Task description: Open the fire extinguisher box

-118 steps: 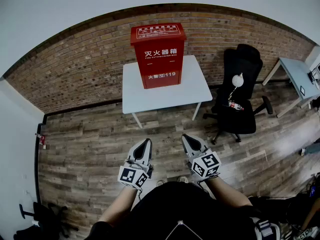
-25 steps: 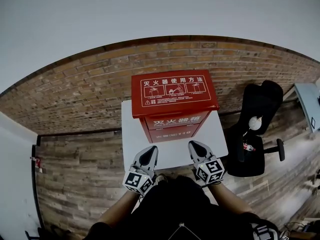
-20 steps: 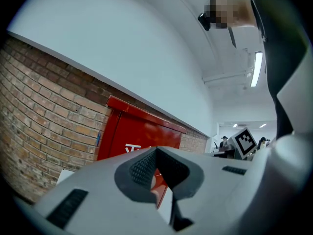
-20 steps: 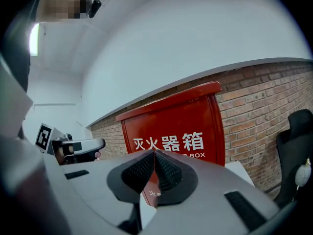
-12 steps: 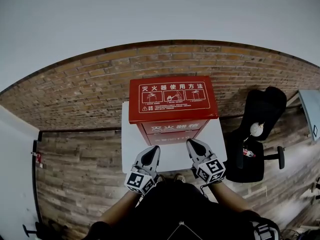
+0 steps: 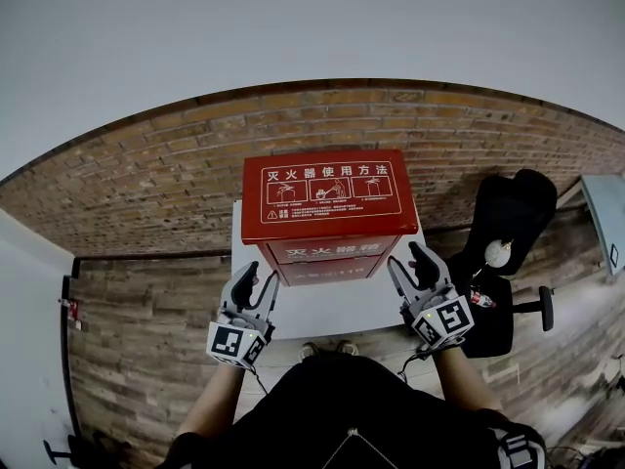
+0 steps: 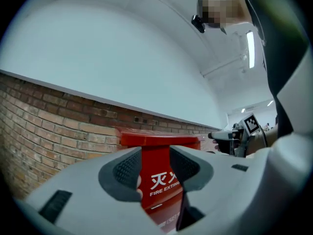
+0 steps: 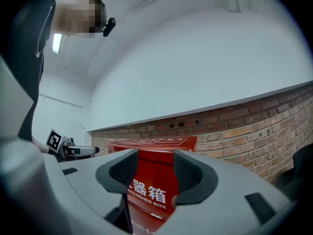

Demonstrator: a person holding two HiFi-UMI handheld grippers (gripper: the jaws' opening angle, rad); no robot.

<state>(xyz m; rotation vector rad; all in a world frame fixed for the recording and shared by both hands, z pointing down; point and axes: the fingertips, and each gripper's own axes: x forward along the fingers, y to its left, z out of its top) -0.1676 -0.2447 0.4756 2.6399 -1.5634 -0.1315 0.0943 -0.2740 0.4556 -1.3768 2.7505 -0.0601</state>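
Observation:
The red fire extinguisher box (image 6: 327, 213) stands on a small white table (image 6: 322, 311) against the brick wall, its lid down. My left gripper (image 6: 256, 279) hangs at the box's lower left corner and my right gripper (image 6: 407, 259) at its lower right corner, both apart from it. Both pairs of jaws are opening with nothing between the pads. In the left gripper view the left gripper (image 7: 157, 169) frames the box front (image 7: 159, 182) some way ahead. The right gripper (image 8: 155, 173) likewise looks at the box (image 8: 149, 192) through its gap.
A black office chair (image 6: 508, 252) stands right of the table, close to my right gripper. The brick wall (image 6: 146, 184) runs behind the box. A pale desk corner (image 6: 610, 213) shows at the far right. Wooden floor (image 6: 146, 340) lies around the table.
Both grippers were shut and close together in front of the box. They have spread apart to the box's left and right corners, and their jaws have opened.

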